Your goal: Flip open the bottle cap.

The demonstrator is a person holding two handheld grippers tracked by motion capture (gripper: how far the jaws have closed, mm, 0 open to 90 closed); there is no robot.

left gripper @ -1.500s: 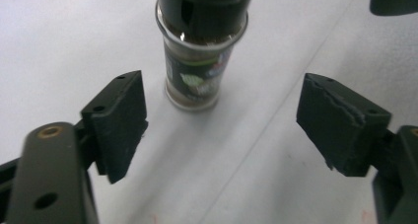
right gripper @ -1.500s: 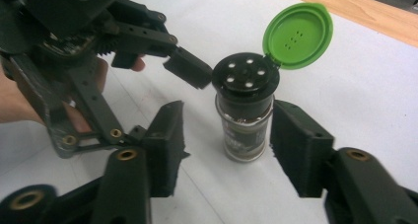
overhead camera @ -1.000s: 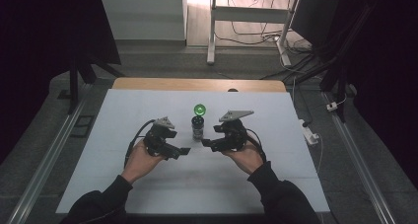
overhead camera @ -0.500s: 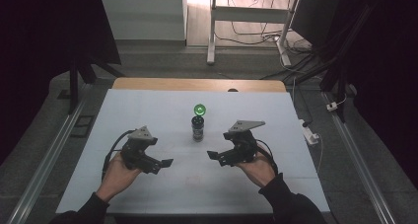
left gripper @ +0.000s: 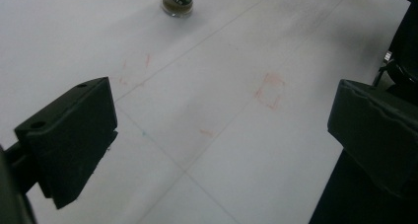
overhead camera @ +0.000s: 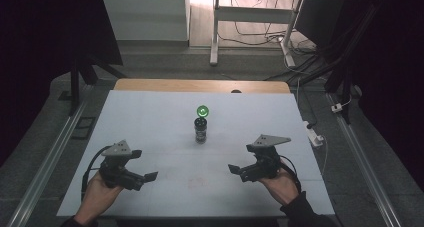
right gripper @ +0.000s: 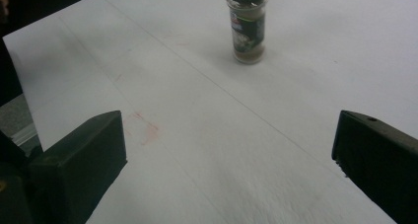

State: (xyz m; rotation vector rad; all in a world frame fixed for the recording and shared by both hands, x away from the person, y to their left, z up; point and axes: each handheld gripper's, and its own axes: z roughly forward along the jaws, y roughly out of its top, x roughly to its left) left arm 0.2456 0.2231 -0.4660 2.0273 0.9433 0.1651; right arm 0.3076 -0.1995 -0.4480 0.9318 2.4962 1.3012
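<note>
High view: small upright glass spice jar with black cap [overhead camera: 201, 130] stands on white table sheet [overhead camera: 150, 117], ahead of and between left gripper [overhead camera: 145, 177] and right gripper [overhead camera: 235, 168], roughly equidistant.
Left gripper view: jaws wide, empty; jar [left gripper: 178, 0] far ahead.
Right gripper view: jaws wide, empty; jar [right gripper: 247, 29] ahead, axis vertical.

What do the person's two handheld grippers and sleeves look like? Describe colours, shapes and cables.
Both the left gripper and right gripper are black, with blocky fingers, a grey three-cornered plate on top and a trailing black cable. The sleeve is dark.
</note>
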